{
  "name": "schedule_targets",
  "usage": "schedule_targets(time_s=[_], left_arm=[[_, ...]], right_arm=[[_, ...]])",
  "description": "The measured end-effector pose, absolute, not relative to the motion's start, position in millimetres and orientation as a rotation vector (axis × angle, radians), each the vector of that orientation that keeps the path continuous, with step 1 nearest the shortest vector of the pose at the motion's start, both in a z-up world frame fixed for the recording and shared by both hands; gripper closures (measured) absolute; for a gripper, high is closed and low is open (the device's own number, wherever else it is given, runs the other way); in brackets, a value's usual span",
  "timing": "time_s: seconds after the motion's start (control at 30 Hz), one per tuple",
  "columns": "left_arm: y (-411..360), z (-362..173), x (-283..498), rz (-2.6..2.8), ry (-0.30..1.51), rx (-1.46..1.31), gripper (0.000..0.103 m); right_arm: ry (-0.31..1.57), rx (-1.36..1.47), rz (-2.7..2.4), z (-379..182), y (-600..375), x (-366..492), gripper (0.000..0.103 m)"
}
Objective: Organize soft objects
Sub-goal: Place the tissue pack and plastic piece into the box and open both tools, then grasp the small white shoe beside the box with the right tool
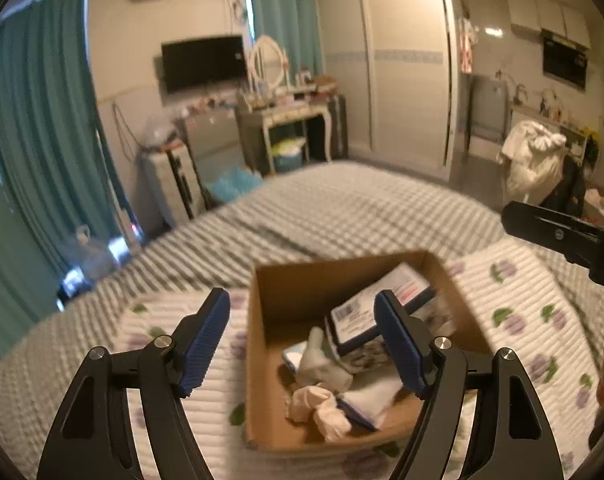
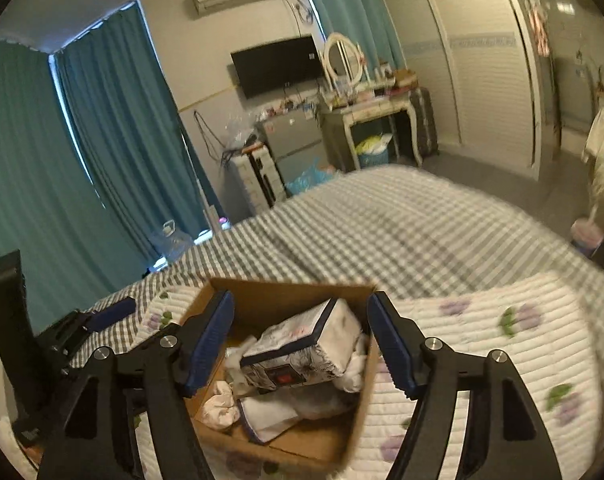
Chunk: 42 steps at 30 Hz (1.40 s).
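Left view: left gripper [image 1: 304, 344] wide open, holding nothing, above box [image 1: 269, 376] of soft goods on quilt [image 1: 534, 320], right view: right gripper [image 2: 302, 346] wide open, empty, over same box [image 2: 358, 408], package [image 2: 302, 348] inside

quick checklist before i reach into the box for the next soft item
1. Left gripper open, nothing held: ok.
2. Right gripper open, nothing held: ok.
3. Cardboard box top open, contents reachable: ok.
4. Wrapped package lies on top of the soft pieces, covering some: not ok.
5. Pink cloth bundle exposed at the near edge: ok.
6. Box sits flat on the quilted mat: cannot tell.
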<state>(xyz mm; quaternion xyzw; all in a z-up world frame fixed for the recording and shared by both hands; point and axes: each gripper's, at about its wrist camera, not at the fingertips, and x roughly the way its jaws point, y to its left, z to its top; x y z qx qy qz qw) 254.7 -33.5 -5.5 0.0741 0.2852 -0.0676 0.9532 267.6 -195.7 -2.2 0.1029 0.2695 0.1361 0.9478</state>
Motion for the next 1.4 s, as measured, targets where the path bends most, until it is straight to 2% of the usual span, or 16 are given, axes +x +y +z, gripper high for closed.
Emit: schedule_targets(time_s=[0.13, 0.2, 0.27, 0.37, 0.57, 0.7, 0.83, 1.17, 1.4], left_arm=[[-36, 45, 209, -0.128, 0.503, 0.165, 0.026], [-34, 72, 179, -0.126, 0.453, 0.160, 0.013], [-32, 92, 150, -0.117, 0.399, 0.157, 0.006], [-28, 112, 117, -0.101, 0.358, 0.165, 0.000], [-18, 117, 61, -0.086, 0.341, 0.136, 0.000], [-13, 92, 38, -0.061, 0.342, 0.108, 0.000], [-12, 44, 41, -0.054, 0.397, 0.146, 0.000], [-10, -87, 101, -0.045, 0.634, 0.098, 0.000], [-5, -137, 148, -0.021, 0.704, 0.076, 0.000]], right_arm=[[0.485, 0.176, 0.259, 52, -205, 217, 0.027], [0.451, 0.157, 0.246, 79, -209, 186, 0.023], [0.423, 0.138, 0.239, 98, -211, 158, 0.021], [0.396, 0.101, 0.217, 116, -216, 109, 0.010], [0.426, 0.027, 0.197, 103, -216, 48, 0.002], [0.451, 0.021, 0.211, 74, -214, 28, 0.000], [0.513, 0.004, 0.211, 34, -208, 32, 0.000], [0.641, 0.023, 0.189, -84, -185, 102, 0.000], [0.784, 0.039, 0.211, -159, -169, 164, 0.015]])
